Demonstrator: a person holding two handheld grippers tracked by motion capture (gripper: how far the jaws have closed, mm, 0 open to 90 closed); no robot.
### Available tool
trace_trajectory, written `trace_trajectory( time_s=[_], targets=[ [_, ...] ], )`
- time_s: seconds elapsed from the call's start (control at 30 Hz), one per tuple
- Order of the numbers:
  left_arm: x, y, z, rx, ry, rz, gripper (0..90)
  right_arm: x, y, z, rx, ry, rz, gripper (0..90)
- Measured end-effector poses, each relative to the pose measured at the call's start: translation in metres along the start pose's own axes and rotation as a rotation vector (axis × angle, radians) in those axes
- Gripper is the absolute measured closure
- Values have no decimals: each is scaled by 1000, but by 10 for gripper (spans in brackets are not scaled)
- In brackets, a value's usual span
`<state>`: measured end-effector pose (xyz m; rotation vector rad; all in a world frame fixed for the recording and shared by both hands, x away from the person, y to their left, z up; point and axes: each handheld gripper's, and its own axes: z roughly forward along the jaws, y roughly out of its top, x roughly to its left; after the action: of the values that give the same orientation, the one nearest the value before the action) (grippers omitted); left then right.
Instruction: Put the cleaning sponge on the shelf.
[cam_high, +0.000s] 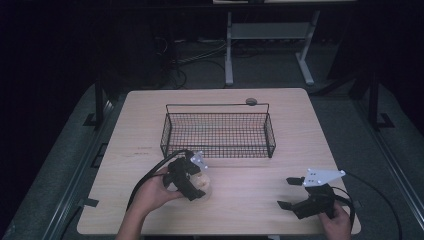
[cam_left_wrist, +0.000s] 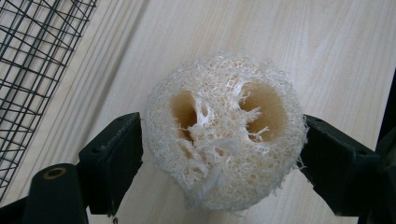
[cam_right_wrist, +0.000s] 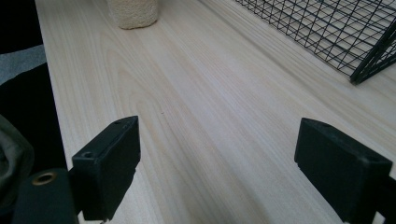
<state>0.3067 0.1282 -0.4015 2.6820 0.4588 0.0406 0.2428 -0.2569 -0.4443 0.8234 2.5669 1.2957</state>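
A pale, round piece of loofah sponge (cam_high: 204, 186) with two big holes in its cut face (cam_left_wrist: 224, 140) rests on the wooden table near the front left. My left gripper (cam_high: 197, 188) comes at it from the left, and both black jaws press against its sides (cam_left_wrist: 219, 156), so it is shut on the loofah. My right gripper (cam_high: 286, 192) hovers low over the front right of the table, open with only bare wood between its jaws (cam_right_wrist: 217, 158). In the right gripper view the loofah (cam_right_wrist: 133, 11) stands far off at the top left.
A black wire basket (cam_high: 218, 105) sits at the table's middle, just behind the left gripper; its mesh shows at the left (cam_left_wrist: 28, 56) and at the top right (cam_right_wrist: 327, 28). A small round disc (cam_high: 251, 101) lies behind it. The table's front edge (cam_high: 225, 233) is close.
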Motion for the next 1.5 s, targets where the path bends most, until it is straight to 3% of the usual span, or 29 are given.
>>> trace_trajectory(
  time_s=[0.43,0.87,1.5],
  targets=[
    [1,2,1,1,-35,12,274,0,0,0,-1,0,2,138],
    [0,5,-4,-2,-36,17,277,0,0,0,-3,1,1,138],
    [12,18,-24,-19,-36,17,277,0,1,2,-3,-4,-3,138]
  ],
)
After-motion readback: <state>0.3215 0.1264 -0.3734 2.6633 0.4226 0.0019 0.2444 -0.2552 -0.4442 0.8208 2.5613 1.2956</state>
